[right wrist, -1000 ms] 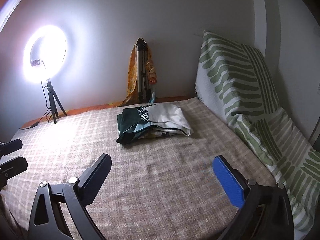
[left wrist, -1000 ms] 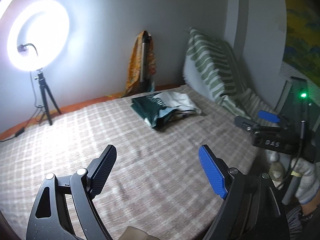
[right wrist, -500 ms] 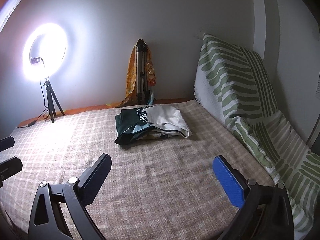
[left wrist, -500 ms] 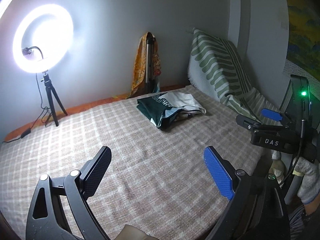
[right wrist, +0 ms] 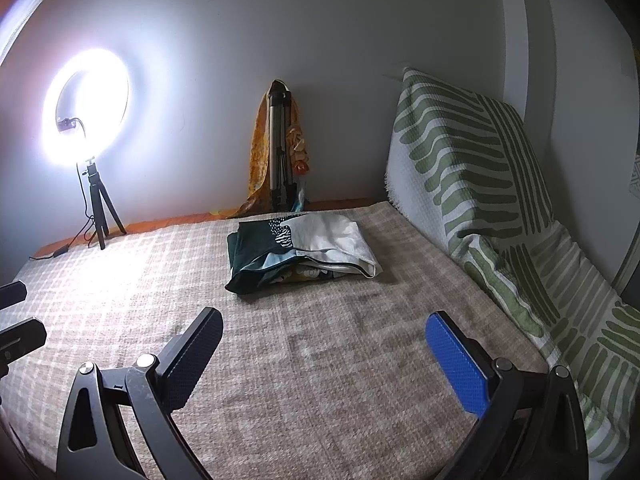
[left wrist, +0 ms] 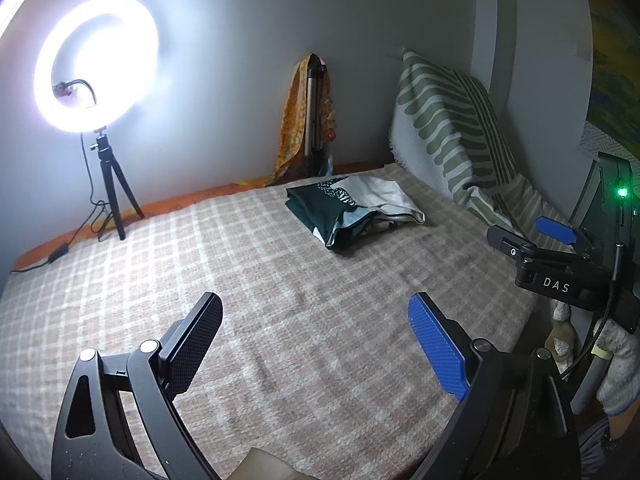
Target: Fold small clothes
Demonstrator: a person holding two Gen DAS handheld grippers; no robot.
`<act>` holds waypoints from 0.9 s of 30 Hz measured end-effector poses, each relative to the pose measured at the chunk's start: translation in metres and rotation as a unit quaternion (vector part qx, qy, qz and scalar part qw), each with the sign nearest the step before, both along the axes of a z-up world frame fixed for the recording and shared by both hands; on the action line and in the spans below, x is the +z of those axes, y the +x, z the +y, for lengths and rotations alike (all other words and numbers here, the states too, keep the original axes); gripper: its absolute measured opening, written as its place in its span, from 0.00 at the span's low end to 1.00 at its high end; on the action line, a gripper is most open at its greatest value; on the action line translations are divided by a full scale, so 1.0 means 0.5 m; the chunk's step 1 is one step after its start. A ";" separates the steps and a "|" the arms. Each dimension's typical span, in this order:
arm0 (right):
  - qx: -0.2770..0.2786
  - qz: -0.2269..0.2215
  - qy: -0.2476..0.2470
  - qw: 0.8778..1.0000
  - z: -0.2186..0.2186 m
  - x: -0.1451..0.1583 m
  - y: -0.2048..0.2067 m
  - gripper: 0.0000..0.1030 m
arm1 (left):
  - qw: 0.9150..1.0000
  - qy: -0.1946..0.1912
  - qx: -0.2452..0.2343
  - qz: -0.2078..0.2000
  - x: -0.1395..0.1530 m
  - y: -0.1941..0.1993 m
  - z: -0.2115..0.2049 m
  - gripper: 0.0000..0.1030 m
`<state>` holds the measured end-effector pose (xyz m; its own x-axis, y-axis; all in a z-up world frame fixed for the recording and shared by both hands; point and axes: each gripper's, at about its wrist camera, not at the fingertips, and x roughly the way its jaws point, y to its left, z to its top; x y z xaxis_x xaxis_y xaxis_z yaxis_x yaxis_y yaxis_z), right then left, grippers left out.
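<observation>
You held your left tool [left wrist: 316, 344] and right tool [right wrist: 324, 356] spread, empty, above the bed [right wrist: 320, 360], short of the folded clothes [right wrist: 304, 252].

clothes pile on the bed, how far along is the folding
Done: nothing shows as neatly folded; the clothes pile lies loosely bundled at the far end of the checked blanket. In hand: nothing. The left gripper and right gripper are both open and empty, short of the pile. Left: reach it, take out each garment, spread and fold it.
</observation>
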<state>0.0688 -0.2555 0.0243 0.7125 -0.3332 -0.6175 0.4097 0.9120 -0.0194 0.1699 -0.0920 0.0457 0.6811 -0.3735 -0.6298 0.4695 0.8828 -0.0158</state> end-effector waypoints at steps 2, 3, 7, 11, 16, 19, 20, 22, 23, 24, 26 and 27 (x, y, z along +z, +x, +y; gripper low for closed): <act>-0.001 0.000 0.000 1.000 0.001 0.000 -0.001 1.00 | 1.000 0.002 0.001 0.000 0.000 0.000 0.000 0.91; -0.001 0.000 0.001 1.000 0.001 0.000 0.000 1.00 | 1.000 0.001 0.001 0.000 0.000 0.001 0.000 0.91; 0.000 0.000 0.000 1.000 -0.001 -0.001 0.001 1.00 | 1.000 0.001 0.000 0.000 0.000 0.000 0.000 0.91; -0.002 0.000 0.000 1.000 0.003 0.000 -0.001 1.00 | 1.000 0.000 0.000 0.001 -0.001 0.000 0.000 0.92; 0.000 -0.001 0.000 1.000 -0.001 -0.001 0.001 1.00 | 1.000 0.000 0.007 -0.005 0.000 -0.003 0.003 1.00; 0.004 0.001 -0.002 1.000 -0.003 -0.005 0.003 1.00 | 1.000 -0.002 0.009 -0.002 0.000 -0.004 0.003 1.00; 0.004 0.001 -0.002 1.000 0.000 -0.004 0.004 1.00 | 1.000 -0.002 0.009 -0.001 0.000 -0.005 0.003 1.00; 0.007 0.003 -0.003 1.000 0.000 -0.007 0.006 1.00 | 1.000 0.000 0.010 -0.001 -0.001 -0.006 0.002 1.00; 0.009 0.003 -0.003 1.000 0.000 -0.008 0.007 1.00 | 1.000 0.001 0.012 -0.003 -0.001 -0.008 0.002 1.00; 0.010 0.003 -0.004 1.000 0.001 -0.008 0.008 1.00 | 1.000 0.002 0.014 -0.005 0.000 -0.008 0.001 1.00; 0.011 0.003 -0.005 1.000 -0.001 -0.009 0.008 1.00 | 1.000 0.001 0.016 -0.014 0.001 -0.011 0.002 1.00; 0.010 0.003 -0.004 1.000 0.001 -0.008 0.009 1.00 | 1.000 0.000 0.018 -0.024 0.001 -0.016 0.004 1.00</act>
<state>0.0731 -0.2550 0.0201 0.7153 -0.3236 -0.6193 0.3910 0.9199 -0.0291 0.1619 -0.0899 0.0463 0.7234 -0.3482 -0.5962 0.4374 0.8993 0.0055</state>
